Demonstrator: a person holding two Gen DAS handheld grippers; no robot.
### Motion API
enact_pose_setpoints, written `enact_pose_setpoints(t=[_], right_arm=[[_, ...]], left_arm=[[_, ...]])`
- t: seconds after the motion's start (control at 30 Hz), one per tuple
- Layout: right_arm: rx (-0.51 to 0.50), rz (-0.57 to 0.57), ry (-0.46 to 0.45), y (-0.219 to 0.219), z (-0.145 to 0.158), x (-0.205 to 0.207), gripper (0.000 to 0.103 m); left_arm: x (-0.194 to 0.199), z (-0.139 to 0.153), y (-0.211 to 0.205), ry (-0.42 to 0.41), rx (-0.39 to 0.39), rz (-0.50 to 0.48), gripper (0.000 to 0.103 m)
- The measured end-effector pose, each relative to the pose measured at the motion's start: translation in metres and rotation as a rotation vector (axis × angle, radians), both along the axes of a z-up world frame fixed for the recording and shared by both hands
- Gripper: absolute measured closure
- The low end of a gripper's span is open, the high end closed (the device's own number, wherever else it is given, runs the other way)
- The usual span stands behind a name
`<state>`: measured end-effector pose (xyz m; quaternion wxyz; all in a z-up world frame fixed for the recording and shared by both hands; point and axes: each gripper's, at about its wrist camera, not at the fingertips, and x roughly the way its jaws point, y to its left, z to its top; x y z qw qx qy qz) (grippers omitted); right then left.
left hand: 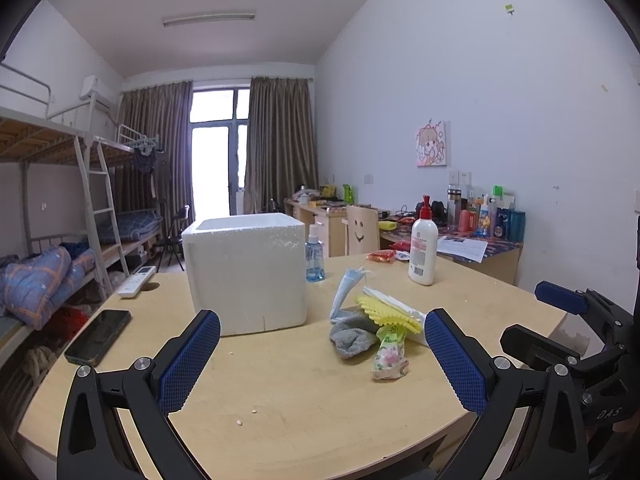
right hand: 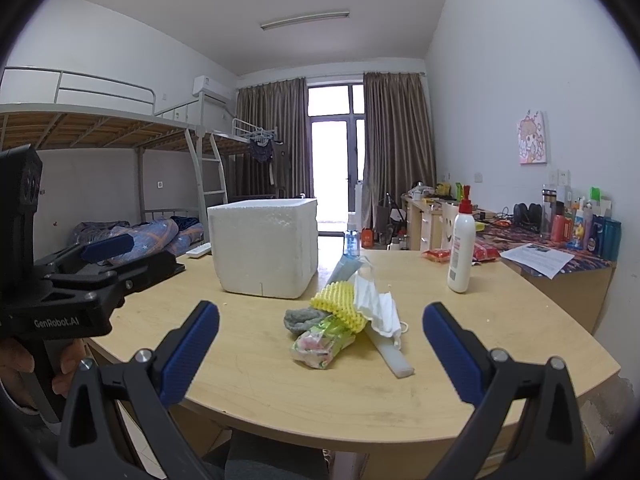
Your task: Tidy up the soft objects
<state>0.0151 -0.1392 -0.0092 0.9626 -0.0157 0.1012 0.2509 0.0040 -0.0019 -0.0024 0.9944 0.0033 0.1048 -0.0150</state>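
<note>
A pile of soft things lies mid-table: a grey sock (left hand: 352, 338) (right hand: 301, 319), a yellow foam net (left hand: 386, 312) (right hand: 340, 302), a green-pink tissue pack (left hand: 390, 356) (right hand: 322, 344), white and blue face masks (left hand: 347, 286) (right hand: 376, 304) and a white foam strip (right hand: 390, 350). A white styrofoam box (left hand: 246, 272) (right hand: 266, 246), open on top, stands behind the pile to the left. My left gripper (left hand: 322, 360) is open and empty, near the table's front. My right gripper (right hand: 320, 352) is open and empty, facing the pile.
A white lotion bottle (left hand: 423, 246) (right hand: 461, 246), a blue spray bottle (left hand: 314, 254), a phone (left hand: 98, 336) and a remote (left hand: 136, 280) sit on the wooden table (left hand: 300, 408). A cluttered desk (right hand: 560, 256) stands at right, bunk beds at left.
</note>
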Motion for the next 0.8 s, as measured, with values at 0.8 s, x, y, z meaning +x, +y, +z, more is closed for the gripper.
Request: enact_pose_setpoints(t=[0.8], right_arm=[[-0.003, -0.024, 0.122, -0.006, -0.018, 0.053, 0.0]], left_arm=[[0.045, -0.016, -0.006, 0.1, 0.036, -0.054, 0.001]])
